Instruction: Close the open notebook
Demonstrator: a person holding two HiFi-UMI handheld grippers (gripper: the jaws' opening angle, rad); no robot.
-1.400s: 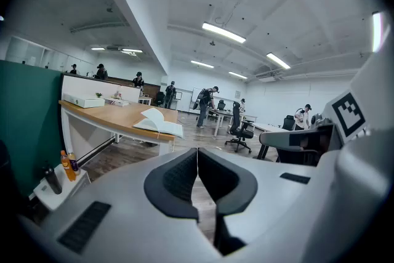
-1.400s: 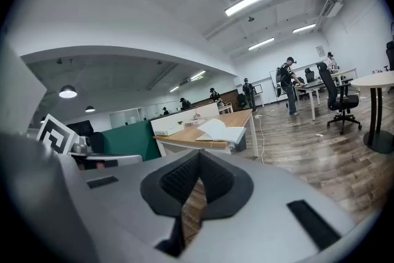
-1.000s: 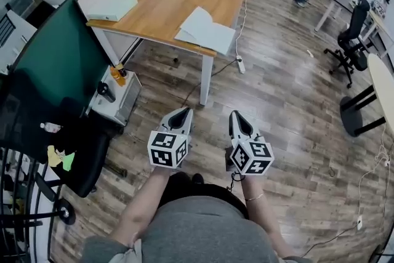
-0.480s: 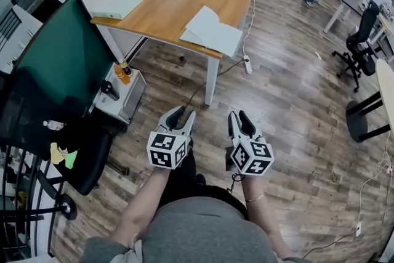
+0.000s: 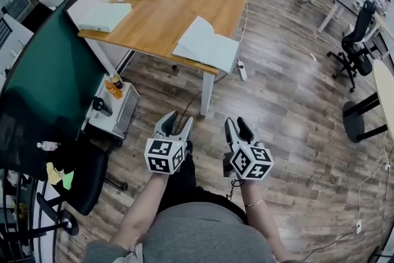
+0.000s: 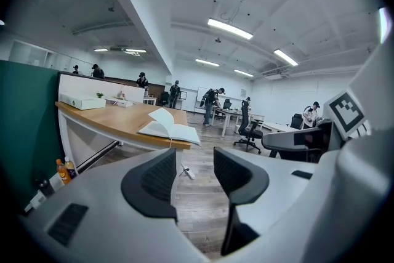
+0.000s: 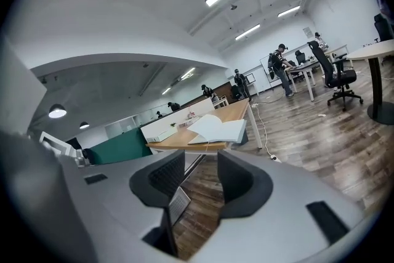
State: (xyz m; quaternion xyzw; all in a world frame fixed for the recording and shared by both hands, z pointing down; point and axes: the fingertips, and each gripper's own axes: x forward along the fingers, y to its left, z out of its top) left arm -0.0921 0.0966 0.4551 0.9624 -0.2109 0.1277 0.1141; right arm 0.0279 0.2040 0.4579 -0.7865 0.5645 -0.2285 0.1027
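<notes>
An open white notebook (image 5: 205,44) lies near the front corner of a wooden table (image 5: 166,9), one page standing up. It also shows ahead in the left gripper view (image 6: 169,131) and the right gripper view (image 7: 220,130). My left gripper (image 5: 175,124) and right gripper (image 5: 237,130) hang side by side over the wood floor, well short of the table. Both have their jaws opening, with nothing between them (image 6: 188,173) (image 7: 201,177).
A closed white box file (image 5: 105,16), papers and a bottle sit farther back on the table. A green partition (image 5: 49,77), a low cabinet (image 5: 112,109) and a black chair (image 5: 83,178) stand at left. Office chairs (image 5: 354,40), desks and people are at right.
Both grippers went from shut to open. The table and notebook now lie a little nearer in the head view as I moved forward.
</notes>
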